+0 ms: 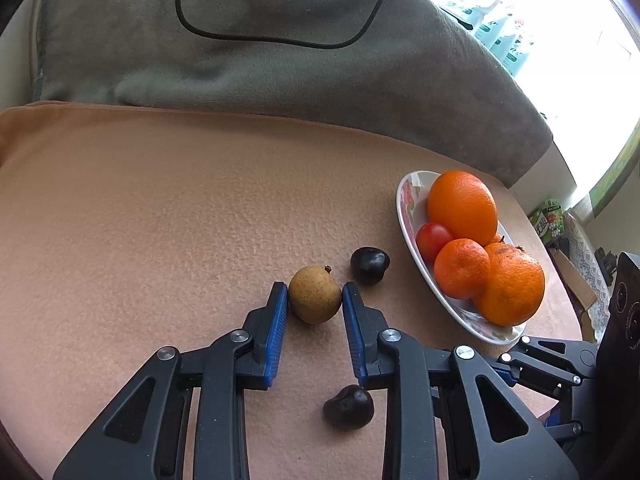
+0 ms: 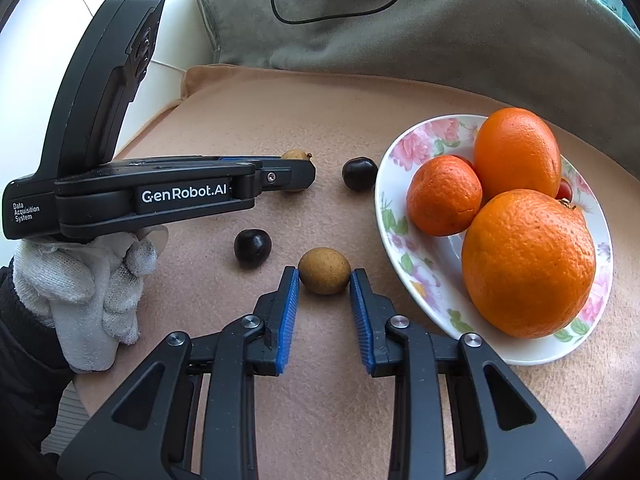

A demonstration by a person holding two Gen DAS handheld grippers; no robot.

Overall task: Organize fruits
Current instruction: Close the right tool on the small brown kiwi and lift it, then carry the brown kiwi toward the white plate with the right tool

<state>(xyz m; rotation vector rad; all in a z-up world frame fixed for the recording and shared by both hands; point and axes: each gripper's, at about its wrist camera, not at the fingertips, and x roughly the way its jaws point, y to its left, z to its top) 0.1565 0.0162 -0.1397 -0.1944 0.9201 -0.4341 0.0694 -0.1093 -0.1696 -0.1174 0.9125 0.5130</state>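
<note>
Each tool stands with its jaws apart around a brown longan on the tan desk (image 1: 160, 200): left tool (image 1: 315, 294) around the far longan (image 1: 315, 295), right tool (image 2: 325, 274) around the near longan (image 2: 325, 265). Beside them, the plate (image 2: 386, 184) holds oranges (image 2: 528, 264).

Bright daylight floods in from the upper right of the left wrist view — the window (image 1: 580, 40) is blown out white; shadows stay soft; both frames are sharp at centre — fisheye-bent and dark-cornered at the edges.
</note>
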